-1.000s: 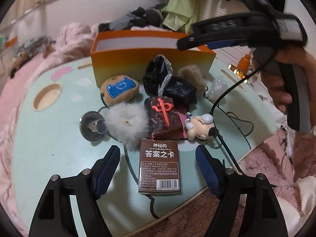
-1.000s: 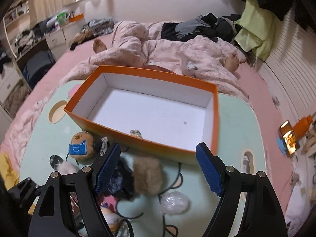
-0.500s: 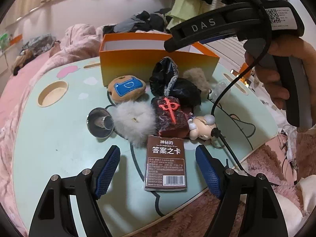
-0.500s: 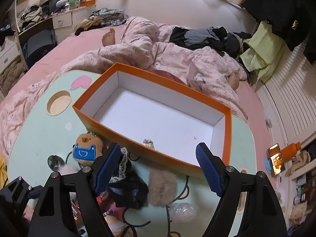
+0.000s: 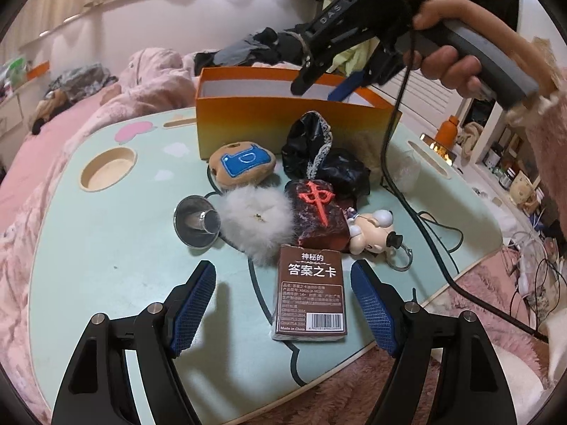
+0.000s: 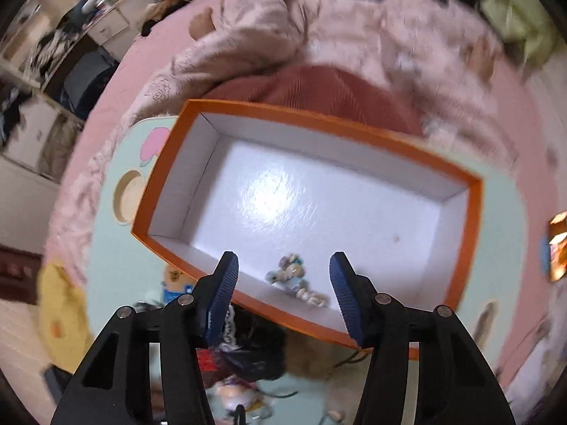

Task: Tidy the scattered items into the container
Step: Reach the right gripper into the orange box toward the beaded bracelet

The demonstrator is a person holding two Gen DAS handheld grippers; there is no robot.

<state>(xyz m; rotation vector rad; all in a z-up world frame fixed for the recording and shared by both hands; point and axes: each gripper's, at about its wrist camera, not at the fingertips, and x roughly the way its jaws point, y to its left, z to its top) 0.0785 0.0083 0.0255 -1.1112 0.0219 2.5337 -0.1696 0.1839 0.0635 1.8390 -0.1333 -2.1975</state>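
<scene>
The orange box (image 6: 475, 212) sits at the table's (image 5: 106, 248) far side, one small trinket (image 6: 296, 279) inside. The right gripper (image 6: 283, 292) hangs over it, closing on nothing (best lift clear first). The left gripper (image 5: 283, 304) gapes wide, empty, around the card box (image 5: 310, 297); lower, then squeeze its long sides.

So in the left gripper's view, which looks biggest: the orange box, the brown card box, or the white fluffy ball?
1. orange box, though it sits farthest
2. brown card box, helped by nearness
3. white fluffy ball, close behind
</scene>
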